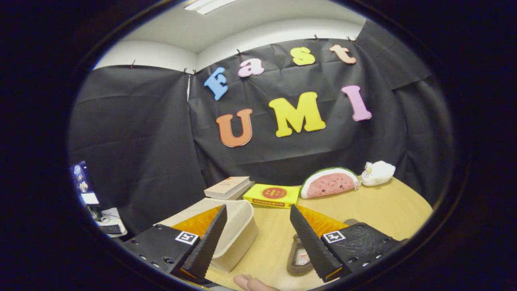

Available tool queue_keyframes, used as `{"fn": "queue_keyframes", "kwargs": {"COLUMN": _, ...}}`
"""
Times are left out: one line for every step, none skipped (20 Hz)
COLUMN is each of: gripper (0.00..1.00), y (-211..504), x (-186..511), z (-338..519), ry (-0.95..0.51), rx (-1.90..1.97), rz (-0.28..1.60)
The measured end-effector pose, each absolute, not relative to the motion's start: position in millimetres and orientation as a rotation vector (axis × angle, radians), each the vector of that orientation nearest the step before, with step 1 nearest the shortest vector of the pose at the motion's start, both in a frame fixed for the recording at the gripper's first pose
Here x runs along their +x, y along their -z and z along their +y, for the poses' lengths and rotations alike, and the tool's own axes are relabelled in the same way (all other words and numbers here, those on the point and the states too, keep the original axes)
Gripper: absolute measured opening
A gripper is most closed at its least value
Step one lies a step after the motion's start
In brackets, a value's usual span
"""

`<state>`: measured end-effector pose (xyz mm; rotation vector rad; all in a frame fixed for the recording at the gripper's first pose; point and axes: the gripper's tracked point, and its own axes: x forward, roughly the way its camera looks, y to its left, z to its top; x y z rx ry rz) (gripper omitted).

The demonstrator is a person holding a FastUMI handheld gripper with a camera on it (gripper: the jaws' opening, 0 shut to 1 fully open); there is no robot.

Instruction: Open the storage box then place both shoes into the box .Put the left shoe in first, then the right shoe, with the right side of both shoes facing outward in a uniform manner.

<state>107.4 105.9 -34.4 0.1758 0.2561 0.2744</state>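
Black cloth walls close in a tan counter [375,210]. Over it the tongs [258,242] stand wide apart, gripping nothing. The cream storage box [238,230] sits behind the left finger, near the counter's left edge. A shoe [298,256] lies partly hidden by the right finger. Fingertips of a hand [252,283] show just below the tongs. Along the far edge lie books [228,186], a yellow box [272,195], a watermelon plush [329,182] and a white plush [377,173].
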Motion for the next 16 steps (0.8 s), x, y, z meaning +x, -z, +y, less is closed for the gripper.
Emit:
{"fn": "queue_keyframes", "kwargs": {"gripper": 0.95, "y": 43.4, "x": 114.0, "z": 116.7, "ry": -0.308, "rx": 0.211, "rz": 0.287}}
{"fn": "queue_keyframes", "kwargs": {"gripper": 0.95, "y": 51.1, "x": 123.9, "z": 123.2, "ry": -0.329, "rx": 0.240, "rz": 0.321}}
{"fn": "queue_keyframes", "kwargs": {"gripper": 0.95, "y": 61.3, "x": 132.2, "z": 127.1, "ry": -0.353, "rx": 0.264, "rz": 0.361}}
{"fn": "queue_keyframes", "kwargs": {"gripper": 0.95, "y": 72.0, "x": 139.7, "z": 134.1, "ry": -0.383, "rx": 0.300, "rz": 0.407}}
{"fn": "queue_keyframes", "kwargs": {"gripper": 0.95, "y": 81.7, "x": 145.5, "z": 142.1, "ry": -0.420, "rx": 0.329, "rz": 0.446}}
{"fn": "queue_keyframes", "kwargs": {"gripper": 0.95, "y": 90.3, "x": 151.9, "z": 149.2, "ry": -0.456, "rx": 0.360, "rz": 0.484}}
{"fn": "queue_keyframes", "kwargs": {"gripper": 0.95, "y": 100.6, "x": 156.8, "z": 155.2, "ry": -0.490, "rx": 0.393, "rz": 0.523}}
{"fn": "queue_keyframes", "kwargs": {"gripper": 0.95, "y": 109.4, "x": 161.9, "z": 161.9, "ry": -0.531, "rx": 0.435, "rz": 0.562}}
{"fn": "queue_keyframes", "kwargs": {"gripper": 0.95, "y": 117.1, "x": 166.6, "z": 167.0, "ry": -0.564, "rx": 0.477, "rz": 0.591}}
{"fn": "queue_keyframes", "kwargs": {"gripper": 0.95, "y": 122.8, "x": 171.2, "z": 172.8, "ry": -0.607, "rx": 0.524, "rz": 0.617}}
{"fn": "queue_keyframes", "kwargs": {"gripper": 0.95, "y": 128.0, "x": 172.9, "z": 178.8, "ry": -0.647, "rx": 0.576, "rz": 0.645}}
{"fn": "queue_keyframes", "kwargs": {"gripper": 0.95, "y": 133.8, "x": 176.5, "z": 185.0, "ry": -0.678, "rx": 0.624, "rz": 0.676}}
{"fn": "queue_keyframes", "kwargs": {"gripper": 0.95, "y": 140.8, "x": 178.1, "z": 187.1, "ry": -0.695, "rx": 0.666, "rz": 0.702}}
{"fn": "queue_keyframes", "kwargs": {"gripper": 0.95, "y": 146.9, "x": 180.0, "z": 188.4, "ry": -0.708, "rx": 0.702, "rz": 0.733}}
{"fn": "queue_keyframes", "kwargs": {"gripper": 0.95, "y": 152.5, "x": 184.2, "z": 190.1, "ry": -0.721, "rx": 0.737, "rz": 0.751}}
{"fn": "queue_keyframes", "kwargs": {"gripper": 0.95, "y": 155.5, "x": 187.0, "z": 191.8, "ry": -0.737, "rx": 0.768, "rz": 0.765}}
